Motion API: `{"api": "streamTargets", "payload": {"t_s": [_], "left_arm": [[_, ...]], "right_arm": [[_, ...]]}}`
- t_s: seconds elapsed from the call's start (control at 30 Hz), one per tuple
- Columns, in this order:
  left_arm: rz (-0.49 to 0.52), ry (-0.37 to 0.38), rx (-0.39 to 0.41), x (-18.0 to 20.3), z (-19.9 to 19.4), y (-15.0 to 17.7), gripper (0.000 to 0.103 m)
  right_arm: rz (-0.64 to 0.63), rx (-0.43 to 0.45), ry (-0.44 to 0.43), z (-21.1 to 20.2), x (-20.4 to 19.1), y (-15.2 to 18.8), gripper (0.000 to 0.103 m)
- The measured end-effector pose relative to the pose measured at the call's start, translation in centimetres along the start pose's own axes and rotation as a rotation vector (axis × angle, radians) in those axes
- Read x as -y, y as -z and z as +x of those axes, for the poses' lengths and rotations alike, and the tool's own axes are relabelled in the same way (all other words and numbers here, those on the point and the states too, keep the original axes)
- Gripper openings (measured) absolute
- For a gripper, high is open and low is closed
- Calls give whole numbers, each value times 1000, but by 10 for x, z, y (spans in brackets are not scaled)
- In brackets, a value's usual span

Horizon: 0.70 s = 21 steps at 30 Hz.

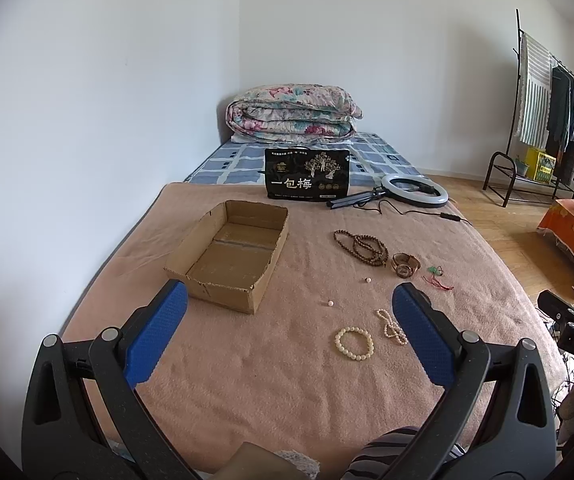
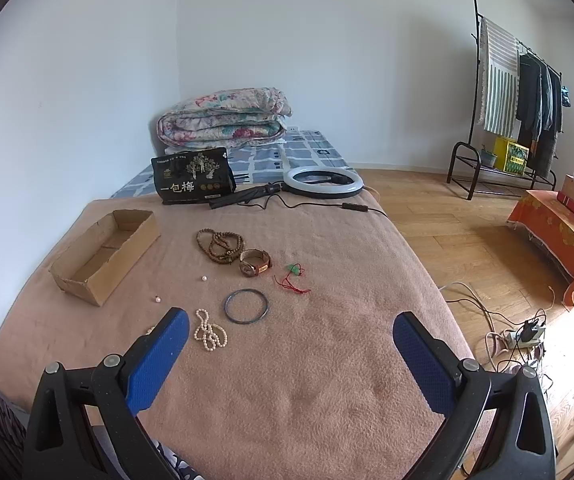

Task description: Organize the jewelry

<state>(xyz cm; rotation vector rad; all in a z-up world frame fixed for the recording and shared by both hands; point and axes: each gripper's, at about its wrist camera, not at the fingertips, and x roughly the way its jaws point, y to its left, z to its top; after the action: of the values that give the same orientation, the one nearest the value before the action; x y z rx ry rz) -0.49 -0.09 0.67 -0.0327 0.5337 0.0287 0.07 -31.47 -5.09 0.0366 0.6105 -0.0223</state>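
An empty cardboard box (image 1: 231, 250) (image 2: 107, 254) lies on the pink blanket. To its right lie a brown bead necklace (image 1: 361, 246) (image 2: 219, 244), a watch (image 1: 405, 265) (image 2: 254, 263), a green pendant on red cord (image 1: 437, 276) (image 2: 293, 276), two loose pearls (image 1: 330, 303) (image 2: 204, 279), a cream bead bracelet (image 1: 354, 343), a pearl strand (image 1: 391, 326) (image 2: 209, 330) and a dark bangle (image 2: 246, 306). My left gripper (image 1: 289, 334) is open and empty above the blanket, near the bracelet. My right gripper (image 2: 291, 356) is open and empty, just behind the bangle.
A black snack bag (image 1: 307, 174) (image 2: 193, 180), a ring light with cable (image 1: 413, 190) (image 2: 323, 180) and a folded quilt (image 1: 293, 114) sit at the far end. The bed's right edge drops to wood floor with cables and a power strip (image 2: 523, 338).
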Motion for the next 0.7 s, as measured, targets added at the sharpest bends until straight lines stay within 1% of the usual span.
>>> {"api": "streamTargets", "payload": {"t_s": [0.7], "left_arm": [[0,-1,-2,0,1,0,103]], "right_arm": [[9,-9,11,2,5,1,103]]}}
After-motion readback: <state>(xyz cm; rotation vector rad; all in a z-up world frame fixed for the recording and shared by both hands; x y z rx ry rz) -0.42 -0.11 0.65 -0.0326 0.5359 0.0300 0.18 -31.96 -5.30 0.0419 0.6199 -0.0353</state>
